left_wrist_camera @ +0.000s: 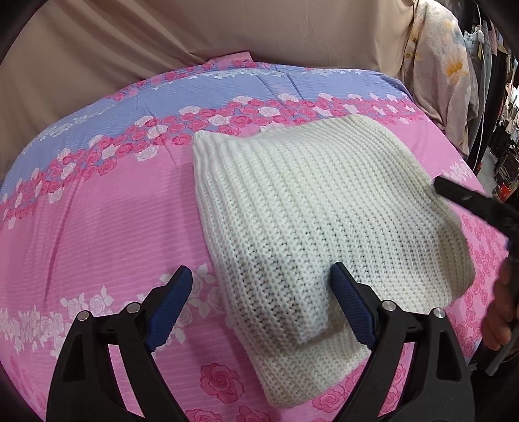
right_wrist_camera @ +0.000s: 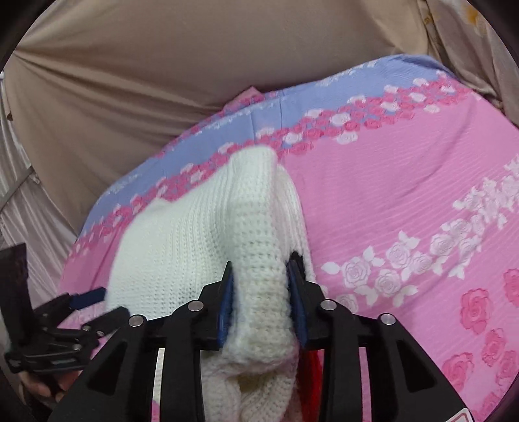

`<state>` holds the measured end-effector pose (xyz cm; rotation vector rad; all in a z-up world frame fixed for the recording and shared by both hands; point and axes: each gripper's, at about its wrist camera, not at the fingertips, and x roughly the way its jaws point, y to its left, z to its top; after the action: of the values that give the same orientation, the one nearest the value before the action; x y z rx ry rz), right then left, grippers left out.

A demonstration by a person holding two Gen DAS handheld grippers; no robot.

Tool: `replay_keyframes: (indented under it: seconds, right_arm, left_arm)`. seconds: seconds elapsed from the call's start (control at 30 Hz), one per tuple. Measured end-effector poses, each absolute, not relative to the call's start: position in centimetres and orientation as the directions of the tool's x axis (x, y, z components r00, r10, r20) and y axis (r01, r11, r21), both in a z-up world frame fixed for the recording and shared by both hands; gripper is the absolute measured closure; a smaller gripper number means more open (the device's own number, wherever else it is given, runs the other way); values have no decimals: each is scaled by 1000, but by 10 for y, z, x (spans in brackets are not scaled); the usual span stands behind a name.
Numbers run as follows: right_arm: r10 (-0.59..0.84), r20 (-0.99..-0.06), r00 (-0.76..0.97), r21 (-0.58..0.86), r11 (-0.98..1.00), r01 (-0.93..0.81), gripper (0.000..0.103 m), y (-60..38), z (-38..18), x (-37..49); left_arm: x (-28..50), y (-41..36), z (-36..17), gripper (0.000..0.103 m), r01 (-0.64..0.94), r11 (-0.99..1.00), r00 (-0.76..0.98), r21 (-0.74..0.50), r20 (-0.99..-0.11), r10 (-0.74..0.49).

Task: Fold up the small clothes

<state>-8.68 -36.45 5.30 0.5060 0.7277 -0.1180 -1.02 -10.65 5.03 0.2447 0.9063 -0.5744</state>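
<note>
A white knitted garment (left_wrist_camera: 311, 207) lies folded on the pink rose-print bedspread (left_wrist_camera: 97, 227). My left gripper (left_wrist_camera: 259, 292) is open, its blue pads on either side of the garment's near corner, not pinching it. In the right wrist view, my right gripper (right_wrist_camera: 262, 292) is shut on a thick bunched edge of the white knit (right_wrist_camera: 259, 246) and lifts it off the bedspread (right_wrist_camera: 405, 201). The left gripper (right_wrist_camera: 97, 305) shows at the lower left of that view. The right gripper's black finger (left_wrist_camera: 467, 198) shows at the right edge of the left wrist view.
A beige curtain (left_wrist_camera: 194, 29) hangs behind the bed. A floral cloth (left_wrist_camera: 441, 71) and hanging clothes stand at the far right. Something red (right_wrist_camera: 311, 366) shows under the knit by the right gripper.
</note>
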Motion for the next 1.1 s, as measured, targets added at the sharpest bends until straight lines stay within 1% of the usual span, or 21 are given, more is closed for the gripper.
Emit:
replay_keyframes:
  seconds: [0.07, 0.17, 0.23, 0.27, 0.37, 0.47, 0.53, 0.63, 0.7, 0.77, 0.8, 0.83, 0.87, 0.9, 0.97, 1.03, 1.07, 1.1]
  right_arm:
    - [45, -632, 774, 361, 900, 242, 70, -354, 74, -96]
    - [106, -607, 788, 345, 928, 141, 70, -329, 90, -106]
    - [150, -628, 764, 322, 943, 80, 70, -308, 87, -109]
    - [151, -653, 742, 303, 950, 73, 70, -299, 80, -109]
    - [112, -699, 706, 282, 951, 129, 70, -298, 60, -113]
    - [156, -677, 719, 399, 899, 180, 70, -323, 50, -125]
    - [170, -670, 723, 439, 876, 201, 70, -330, 46, -129]
    - [149, -643, 751, 450, 867, 213, 72, -330, 51, -137]
    - [123, -620, 775, 439, 873, 212, 71, -330, 58, -141]
    - [106, -638, 762, 417, 880, 226, 70, -333, 54, -139]
    - [106, -656, 747, 404, 886, 228, 71, -333, 48, -136]
    - [97, -686, 721, 376, 896, 237, 75, -332, 38, -131]
    - [95, -718, 689, 353, 904, 243, 86, -330, 27, -126]
    - [108, -736, 669, 351, 905, 241, 94, -330, 18, -121]
    - [122, -727, 676, 376, 894, 243, 94, -332, 22, -124]
    - [120, -695, 709, 396, 887, 238, 90, -337, 40, -128]
    - [115, -673, 731, 402, 886, 231, 87, -341, 50, -129]
    - [99, -650, 753, 396, 890, 225, 78, -344, 62, -129]
  left_arm:
    - [-10, -108, 50, 18, 565, 824, 481, -34, -798, -363]
    - [-11, -107, 49, 18, 563, 826, 480, -38, -798, -364]
    - [-13, -103, 51, 18, 566, 823, 474, -49, -797, -374]
    - [-17, -99, 53, 19, 572, 818, 468, -60, -795, -386]
    - [-32, -88, 52, 19, 599, 797, 442, -82, -796, -414]
    - [-37, -85, 36, 19, 603, 795, 419, -62, -824, -382]
    - [-35, -82, 23, 21, 590, 805, 398, -60, -846, -354]
    - [-31, -77, 14, 21, 574, 812, 363, -105, -856, -367]
    - [-31, -77, 14, 21, 572, 814, 367, -102, -855, -366]
    - [-33, -79, 14, 21, 577, 812, 375, -88, -854, -359]
    - [-33, -79, 13, 21, 578, 811, 375, -87, -855, -358]
    - [-33, -79, 13, 21, 577, 812, 372, -88, -856, -358]
    - [-33, -77, 14, 21, 576, 813, 370, -91, -858, -357]
    - [-35, -76, 19, 21, 577, 812, 371, -91, -856, -359]
    - [-38, -73, 35, 22, 588, 804, 394, -88, -837, -379]
    - [-37, -71, 56, 18, 596, 797, 421, -100, -806, -416]
    - [-33, -72, 67, 10, 599, 790, 425, -130, -785, -452]
    - [-26, -72, 75, 7, 595, 788, 426, -159, -769, -477]
